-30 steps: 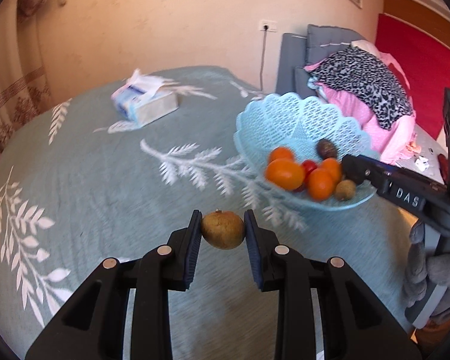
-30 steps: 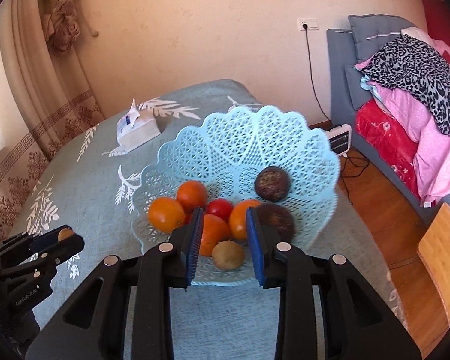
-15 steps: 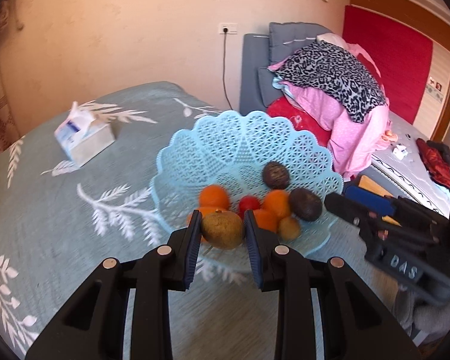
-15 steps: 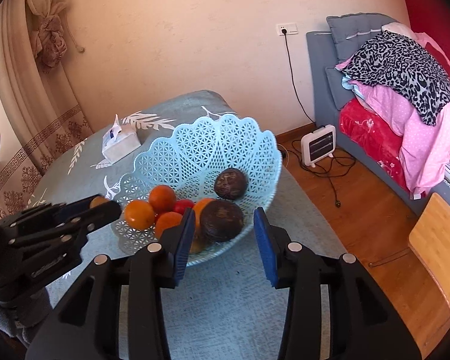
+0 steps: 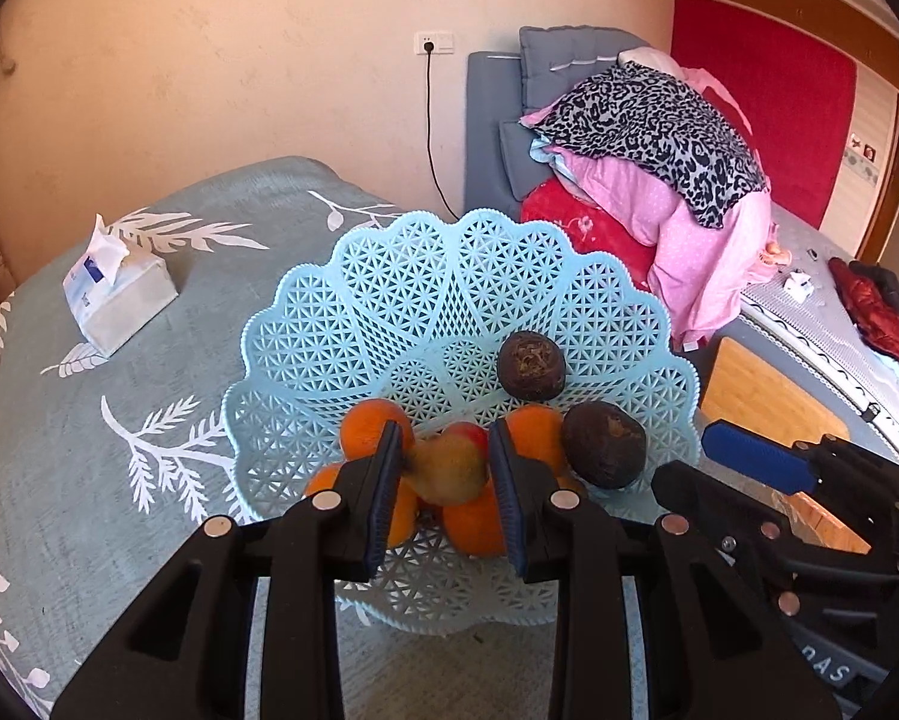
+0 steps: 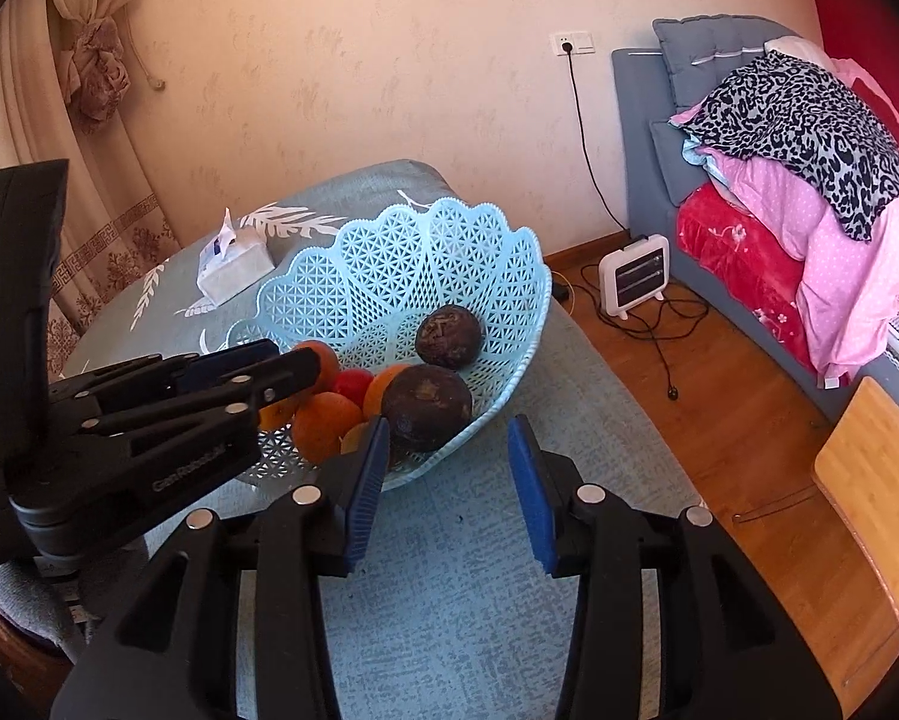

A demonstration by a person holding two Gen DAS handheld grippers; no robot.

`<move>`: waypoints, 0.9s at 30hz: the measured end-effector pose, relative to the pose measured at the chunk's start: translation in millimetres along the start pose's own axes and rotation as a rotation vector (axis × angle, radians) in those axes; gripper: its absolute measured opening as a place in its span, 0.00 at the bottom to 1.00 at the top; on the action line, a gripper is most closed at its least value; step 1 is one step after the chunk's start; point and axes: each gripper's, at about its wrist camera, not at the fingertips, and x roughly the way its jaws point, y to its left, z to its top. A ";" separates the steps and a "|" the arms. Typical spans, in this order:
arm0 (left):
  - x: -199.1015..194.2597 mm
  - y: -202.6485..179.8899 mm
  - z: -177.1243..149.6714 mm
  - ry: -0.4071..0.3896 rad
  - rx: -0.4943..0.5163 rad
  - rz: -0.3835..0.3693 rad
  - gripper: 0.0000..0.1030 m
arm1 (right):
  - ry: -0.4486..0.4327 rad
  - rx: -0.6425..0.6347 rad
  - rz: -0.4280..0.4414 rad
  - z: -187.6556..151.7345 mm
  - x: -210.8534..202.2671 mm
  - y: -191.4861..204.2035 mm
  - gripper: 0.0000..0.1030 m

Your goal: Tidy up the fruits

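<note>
Left wrist view: the left gripper (image 5: pixel 446 468) is over the light-blue lattice basket (image 5: pixel 389 312), jaws spread around a blurred brownish fruit (image 5: pixel 446 471), contact unclear, above the oranges (image 5: pixel 473 525).

Right wrist view: the right gripper (image 6: pixel 446 480) gapes with nothing between its jaws, a dark round fruit (image 6: pixel 426 399) in the basket just ahead.

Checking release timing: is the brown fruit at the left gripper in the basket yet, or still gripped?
Cannot tell. The brown fruit sits blurred between the left gripper fingers, above the oranges inside the blue basket.
</note>
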 end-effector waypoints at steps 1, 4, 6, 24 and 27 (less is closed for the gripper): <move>-0.2 0.8 -0.3 -0.001 0.000 0.000 0.41 | 0.001 0.000 0.000 -0.2 0.1 0.1 0.43; -6.0 3.5 -0.5 -0.023 -0.001 0.017 0.56 | -0.004 -0.002 -0.003 -0.9 -0.4 0.7 0.53; -11.3 6.5 -0.4 -0.033 -0.003 0.025 0.59 | 0.003 -0.004 -0.001 -2.3 0.0 1.2 0.54; -64.2 29.5 -24.0 -0.124 -0.019 0.265 0.92 | 0.020 -0.061 0.000 -11.6 -7.3 20.9 0.82; -70.3 33.8 -28.5 -0.129 -0.023 0.295 0.95 | 0.017 -0.084 -0.006 -13.1 -8.6 27.8 0.82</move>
